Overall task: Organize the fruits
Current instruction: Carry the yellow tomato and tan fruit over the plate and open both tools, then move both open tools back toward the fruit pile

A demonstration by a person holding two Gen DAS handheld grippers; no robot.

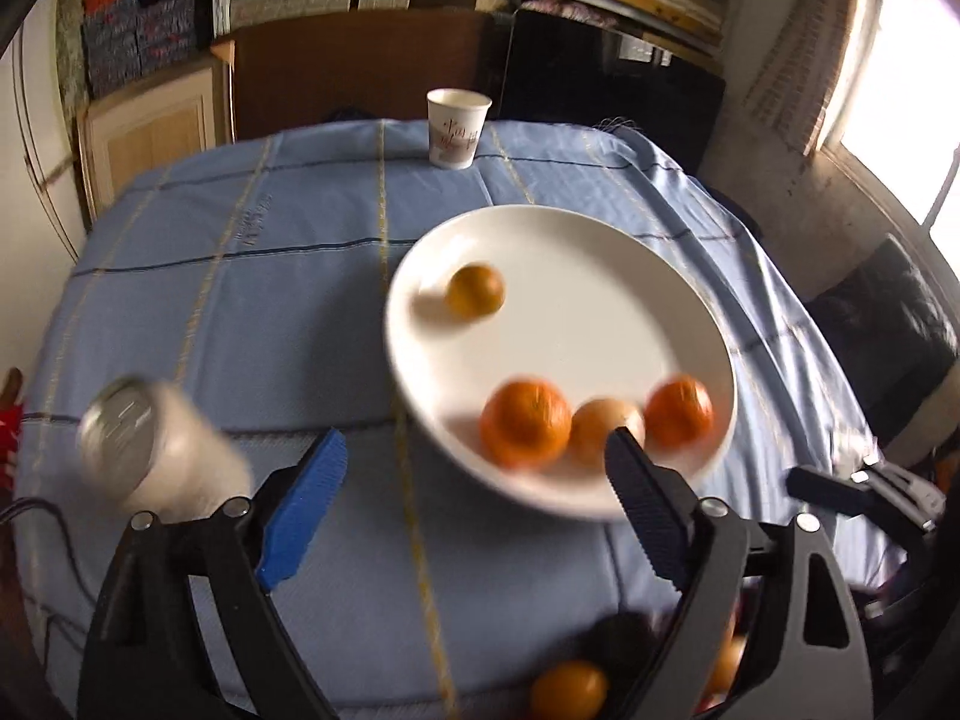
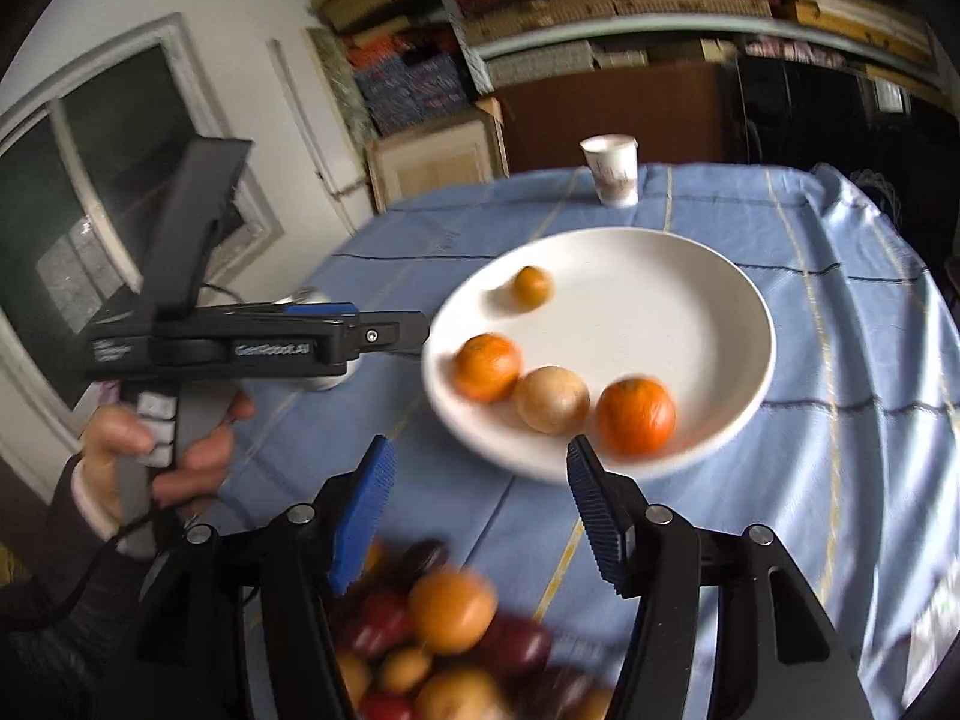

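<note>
A white plate lies on the blue checked tablecloth. On its near side two oranges flank a pale tan round fruit. A small yellow-orange fruit sits farther back. My left gripper hovers open and empty over the plate's near rim. My right gripper is open and empty too, above a pile of mixed fruit at the table's front.
A paper cup stands at the table's far edge. A white jar with a metal lid stands left of the plate. A person's hand holds the left gripper's handle. Crowded shelves fill the back wall.
</note>
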